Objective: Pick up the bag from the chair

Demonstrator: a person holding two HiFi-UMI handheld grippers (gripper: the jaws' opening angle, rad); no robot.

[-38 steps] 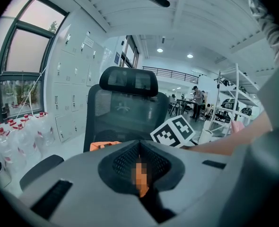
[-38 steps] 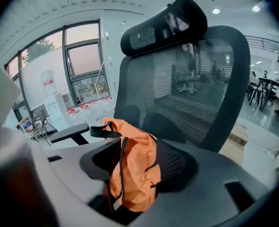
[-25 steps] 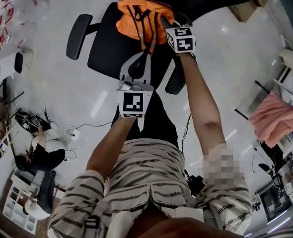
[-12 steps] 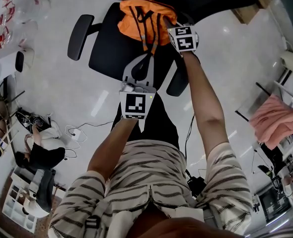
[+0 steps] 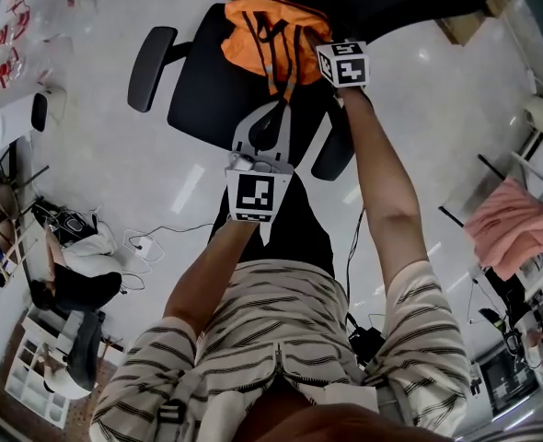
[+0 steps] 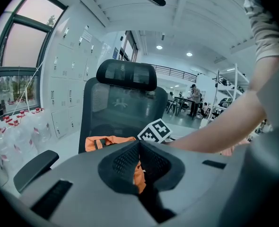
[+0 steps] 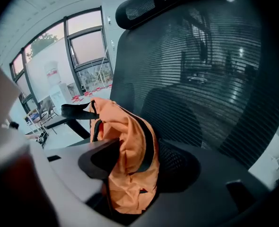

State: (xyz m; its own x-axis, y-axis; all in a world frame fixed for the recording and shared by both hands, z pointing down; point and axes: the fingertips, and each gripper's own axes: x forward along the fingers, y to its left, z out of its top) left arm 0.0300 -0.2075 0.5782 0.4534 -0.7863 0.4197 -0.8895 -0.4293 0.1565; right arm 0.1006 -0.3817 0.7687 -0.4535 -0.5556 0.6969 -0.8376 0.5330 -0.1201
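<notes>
At the left of the head view stands the office chair [image 5: 198, 109]. Its black seat [image 5: 221, 72] lies bare along the left edge, beside the left armrest [image 5: 150, 66].

Our left gripper [image 5: 278, 109] reaches in over the seat's front edge with its jaws drawn narrow, tips meeting. A strap [image 5: 288, 76] runs from the bag down to those tips. The left gripper view shows a sliver of orange cloth in the slit between the pads, so we judge this gripper to be pinched on the strap, not empty.

The orange bag [image 5: 264, 28] is at the back edge of the seat, against the foot of the mesh backrest [image 7: 215, 79].

Further right, our right gripper [image 7: 137, 162] has its jaws partway apart around a thick bunch of the bag's cloth and a band of black webbing [image 7: 148, 145]. The bunch fills the gap from pad to pad, and that reads to us as a firm hold.

We judge the reach and both grips to be made. The lift is what is left. The bag overlaps the seat in the head view, and we cannot tell whether its underside is touching the seat or just off it. Both grippers need to rise together until the bag hangs clear of the seat and armrests.
</notes>
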